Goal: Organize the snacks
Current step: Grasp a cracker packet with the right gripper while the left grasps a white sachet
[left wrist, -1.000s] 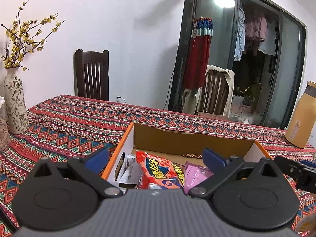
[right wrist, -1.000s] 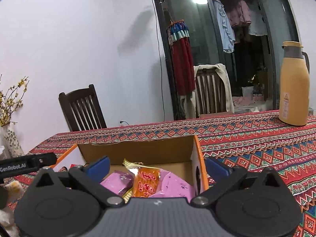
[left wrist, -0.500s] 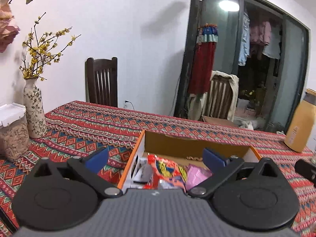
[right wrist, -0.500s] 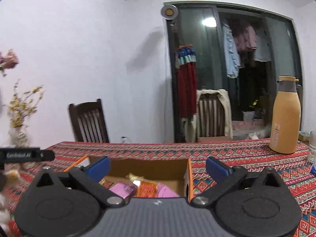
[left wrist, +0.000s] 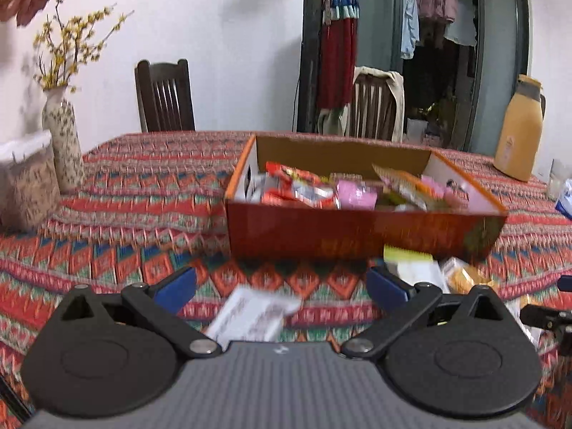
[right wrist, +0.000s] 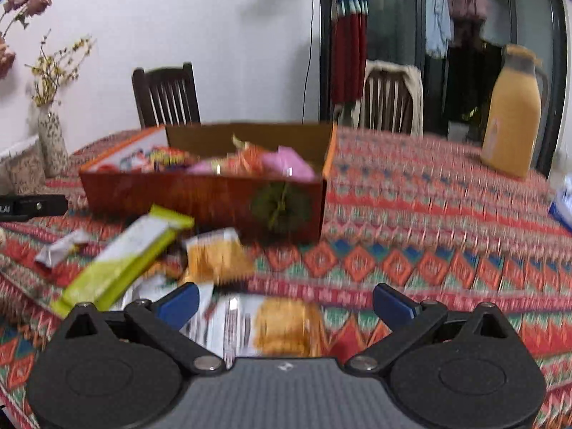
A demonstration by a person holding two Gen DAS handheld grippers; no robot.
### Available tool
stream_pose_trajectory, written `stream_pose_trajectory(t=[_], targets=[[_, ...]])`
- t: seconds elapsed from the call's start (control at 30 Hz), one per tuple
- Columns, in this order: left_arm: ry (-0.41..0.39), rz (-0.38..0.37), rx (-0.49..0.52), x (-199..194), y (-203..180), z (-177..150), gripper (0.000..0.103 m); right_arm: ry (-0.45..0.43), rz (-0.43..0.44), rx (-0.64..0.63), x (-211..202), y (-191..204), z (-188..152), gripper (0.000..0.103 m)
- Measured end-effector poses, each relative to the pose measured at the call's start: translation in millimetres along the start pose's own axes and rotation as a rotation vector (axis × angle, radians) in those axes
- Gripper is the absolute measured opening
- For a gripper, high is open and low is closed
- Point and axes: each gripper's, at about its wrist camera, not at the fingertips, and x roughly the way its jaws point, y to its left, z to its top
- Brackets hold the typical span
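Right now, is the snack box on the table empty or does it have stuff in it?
Partly filled. The cardboard box holds red, pink and orange snack packets piled near its rim.

An open cardboard box (left wrist: 364,236) with a dark red front wall stands upright on the table, filled with a jumble of red, orange and pink snack packets (left wrist: 321,189). Loose snacks lie flat on the cloth at its 6 o'clock side: a long lime-green and white bar (right wrist: 121,257) angled toward 1 o'clock, a small silver wrapper (right wrist: 60,248) at its 9 o'clock, an orange cracker pack (right wrist: 218,255) just beside it, and a white-and-orange cracker pack (right wrist: 264,325) nearest the camera. Details are blurred.
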Motion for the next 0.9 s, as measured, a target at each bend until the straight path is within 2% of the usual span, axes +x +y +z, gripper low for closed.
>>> stream_pose_trajectory(t=[0.1, 0.3, 0.63, 0.7, 0.77, 0.83, 0.9], targets=[[0.019, -0.011, -0.006, 3, 2, -12, 0.103, 0.034, 0.003, 0.013, 5, 0, -10, 0.103], [0.004, -0.035, 0.001, 8, 3, -19, 0.103, 0.099, -0.057, 0.024, 22, 1, -15, 0.103], [0.005, -0.063, -0.022, 9, 6, -20, 0.103, 0.097, -0.059, 0.027, 25, -1, -13, 0.103], [0.003, -0.064, -0.021, 9, 6, -20, 0.103, 0.080, -0.043, 0.024, 23, 0, -14, 0.094], [0.001, -0.063, -0.022, 8, 6, -20, 0.103, 0.051, -0.033, 0.015, 18, 3, -17, 0.073], [0.002, -0.063, -0.024, 8, 6, -20, 0.103, 0.027, -0.024, 0.012, 14, 3, -19, 0.064], [0.002, -0.061, -0.025, 8, 6, -21, 0.103, 0.011, -0.028, 0.024, 12, 2, -20, 0.050]])
